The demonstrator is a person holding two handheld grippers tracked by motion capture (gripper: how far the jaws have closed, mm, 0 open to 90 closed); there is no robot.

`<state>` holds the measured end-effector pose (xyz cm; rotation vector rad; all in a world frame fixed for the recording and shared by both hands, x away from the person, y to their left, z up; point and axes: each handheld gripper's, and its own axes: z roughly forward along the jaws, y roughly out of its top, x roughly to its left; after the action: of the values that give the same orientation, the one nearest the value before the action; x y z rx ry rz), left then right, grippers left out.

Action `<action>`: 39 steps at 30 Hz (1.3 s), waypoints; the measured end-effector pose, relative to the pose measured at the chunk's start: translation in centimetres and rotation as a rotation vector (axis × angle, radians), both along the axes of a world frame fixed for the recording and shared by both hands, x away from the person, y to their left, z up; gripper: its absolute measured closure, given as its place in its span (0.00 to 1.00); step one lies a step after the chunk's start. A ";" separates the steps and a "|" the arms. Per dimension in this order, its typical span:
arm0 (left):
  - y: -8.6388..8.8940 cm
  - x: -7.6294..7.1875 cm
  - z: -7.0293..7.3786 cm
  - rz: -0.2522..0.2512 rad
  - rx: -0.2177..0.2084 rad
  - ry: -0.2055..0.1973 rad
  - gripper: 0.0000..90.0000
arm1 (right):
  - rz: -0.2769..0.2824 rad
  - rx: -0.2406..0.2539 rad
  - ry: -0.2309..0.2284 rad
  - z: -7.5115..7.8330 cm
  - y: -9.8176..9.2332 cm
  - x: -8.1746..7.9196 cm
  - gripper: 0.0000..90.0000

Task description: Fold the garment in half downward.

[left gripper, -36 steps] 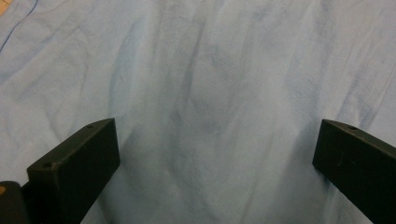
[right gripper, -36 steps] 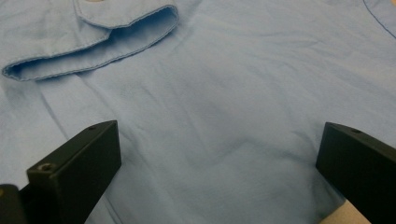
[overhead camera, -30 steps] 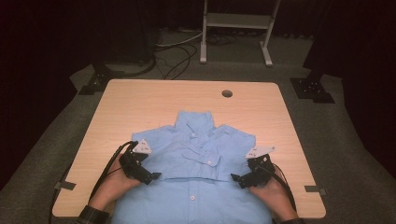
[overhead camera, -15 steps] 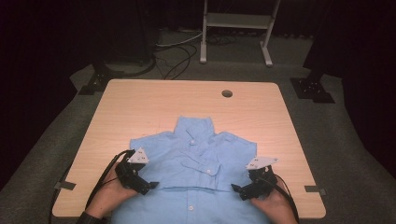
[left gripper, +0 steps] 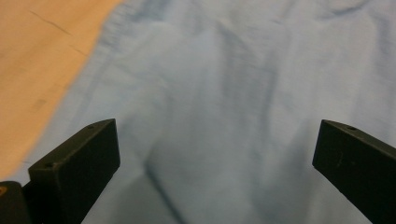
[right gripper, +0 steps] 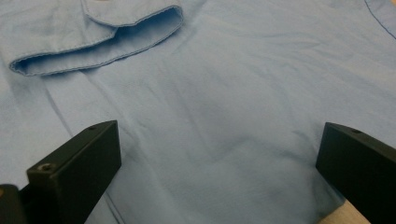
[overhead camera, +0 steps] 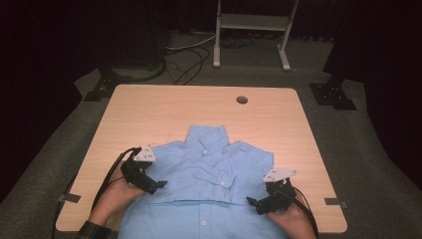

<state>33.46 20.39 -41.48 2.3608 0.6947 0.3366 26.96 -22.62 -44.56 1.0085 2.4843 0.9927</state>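
Note:
A light blue button-up shirt (overhead camera: 209, 179) lies on the wooden table (overhead camera: 164, 114), collar toward the far side, sleeves folded across the chest, its lower part hanging over the near edge. My left gripper (overhead camera: 158, 185) rests at the shirt's left side, open, with only blue cloth (left gripper: 219, 107) between its jaws. At the shirt's right side my right gripper (overhead camera: 253, 203) is open too, over flat cloth (right gripper: 224, 121). A folded sleeve cuff (right gripper: 102, 42) lies just beyond it.
A round cable hole (overhead camera: 242, 99) sits near the table's far edge. Bare wood (left gripper: 42, 56) shows left of the shirt. Behind the table stand a white metal frame (overhead camera: 251, 30) and loose cables (overhead camera: 184, 55) on the grey floor.
Both grippers have slid toward the near edge along the shirt's sides. The shirt has come with them, and more of it now hangs over the table's front.

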 end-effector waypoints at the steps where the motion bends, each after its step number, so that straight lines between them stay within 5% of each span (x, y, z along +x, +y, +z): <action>1: 0.2 0.5 0.2 0.004 -0.005 -0.002 0.00 | 0.000 0.000 -0.001 0.0 0.0 0.0 0.00; 4: 0.9 2.1 0.6 0.011 -0.017 -0.005 0.00 | 0.000 0.000 -0.001 0.0 0.0 0.0 0.00; 8: 1.9 4.1 0.7 0.010 0.023 0.020 0.00 | 0.001 0.001 -0.001 0.0 0.0 0.0 0.00; 17: 5.5 7.7 -0.1 0.069 -0.027 0.038 0.00 | 0.003 0.000 -0.002 0.0 0.0 0.0 0.00; 27: 7.2 8.2 -1.9 0.079 -0.045 0.062 0.00 | 0.005 0.016 -0.018 -0.2 -0.2 -0.1 0.00; 30: 7.2 8.2 -2.0 0.072 -0.044 0.054 0.00 | 0.017 0.027 -0.043 -0.3 -0.2 -0.1 0.00; 39: 7.6 8.1 -2.5 0.023 -0.089 0.017 0.00 | 0.014 0.020 -0.020 -0.2 -0.2 0.0 0.00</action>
<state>41.61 27.97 -43.96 2.2753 0.7300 0.2895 26.94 -22.84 -44.75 0.9832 2.4730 1.0287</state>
